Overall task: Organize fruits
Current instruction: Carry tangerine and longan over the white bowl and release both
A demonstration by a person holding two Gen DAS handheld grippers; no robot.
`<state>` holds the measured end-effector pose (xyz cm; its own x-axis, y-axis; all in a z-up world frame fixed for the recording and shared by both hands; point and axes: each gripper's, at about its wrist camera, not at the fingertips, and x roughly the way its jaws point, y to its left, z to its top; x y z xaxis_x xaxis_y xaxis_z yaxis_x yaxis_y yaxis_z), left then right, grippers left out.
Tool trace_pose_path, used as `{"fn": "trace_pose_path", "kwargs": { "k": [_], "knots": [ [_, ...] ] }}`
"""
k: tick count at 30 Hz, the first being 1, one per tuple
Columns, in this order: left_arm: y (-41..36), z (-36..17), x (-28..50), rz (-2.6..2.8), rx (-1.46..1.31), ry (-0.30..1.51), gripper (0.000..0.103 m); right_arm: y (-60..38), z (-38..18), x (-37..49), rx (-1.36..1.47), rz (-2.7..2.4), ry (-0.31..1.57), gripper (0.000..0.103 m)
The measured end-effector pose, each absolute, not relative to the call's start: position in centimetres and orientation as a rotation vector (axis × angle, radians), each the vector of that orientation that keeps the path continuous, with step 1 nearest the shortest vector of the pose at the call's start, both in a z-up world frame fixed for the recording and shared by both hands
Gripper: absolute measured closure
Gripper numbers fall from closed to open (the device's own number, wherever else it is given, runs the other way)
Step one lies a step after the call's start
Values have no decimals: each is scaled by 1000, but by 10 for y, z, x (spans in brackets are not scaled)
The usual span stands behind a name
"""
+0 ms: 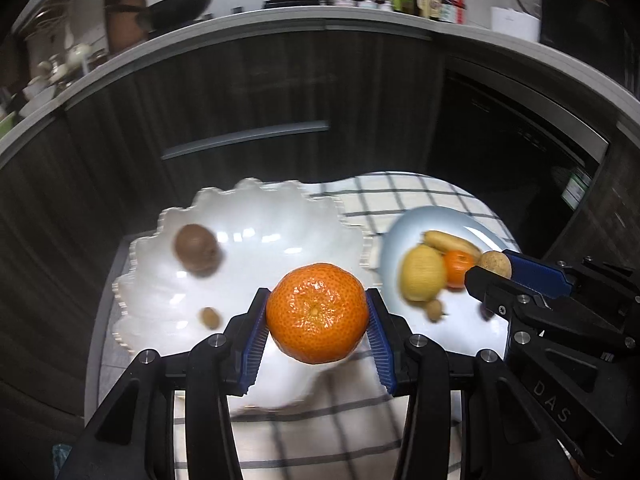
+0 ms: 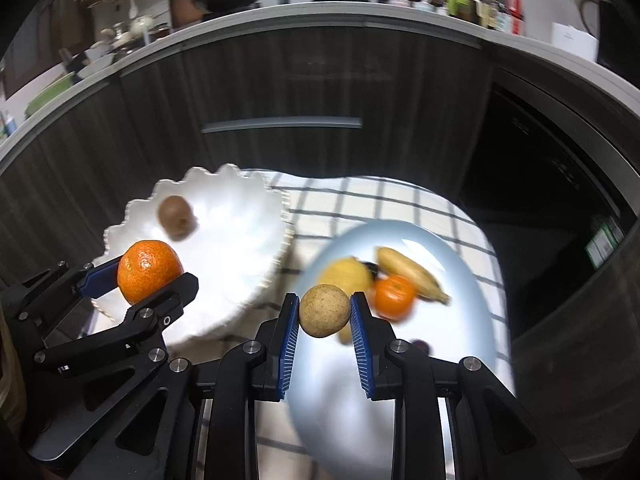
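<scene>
My left gripper [image 1: 317, 314] is shut on a mandarin orange [image 1: 317, 312] and holds it above the near edge of the white scalloped bowl [image 1: 260, 216]. The bowl holds a brown kiwi [image 1: 197, 250] and a small tan fruit [image 1: 210, 317]. My right gripper [image 2: 325, 312] is shut on a small round tan fruit [image 2: 325, 310] above the pale blue plate [image 2: 452, 344]. The plate holds a yellow fruit [image 2: 346, 276], another mandarin [image 2: 394, 296], a banana [image 2: 412, 274] and a small dark fruit [image 2: 420, 345]. Each gripper shows in the other's view: the left [image 2: 150, 276], the right [image 1: 496, 268].
Bowl and plate rest on a white checked cloth [image 1: 412, 192] over a small table. Dark cabinet fronts [image 1: 248, 92] stand close behind, with a counter [image 1: 280, 16] of pans and bottles above. A dark appliance [image 2: 560, 184] is at the right.
</scene>
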<state>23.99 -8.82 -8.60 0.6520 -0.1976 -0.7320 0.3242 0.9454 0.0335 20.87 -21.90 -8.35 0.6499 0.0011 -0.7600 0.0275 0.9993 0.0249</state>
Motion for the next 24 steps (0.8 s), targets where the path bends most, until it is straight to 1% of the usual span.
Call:
{"fn": "trace_pose_path", "kwargs": {
  "k": [11,24],
  "knots": [
    [-16,-106,271,-187,117,845,57,-146,-98,250,-7,81,888,76],
    [0,-136,296,-167,86,898,57,-134,-134,278,-14,91,969,76]
  ]
}}
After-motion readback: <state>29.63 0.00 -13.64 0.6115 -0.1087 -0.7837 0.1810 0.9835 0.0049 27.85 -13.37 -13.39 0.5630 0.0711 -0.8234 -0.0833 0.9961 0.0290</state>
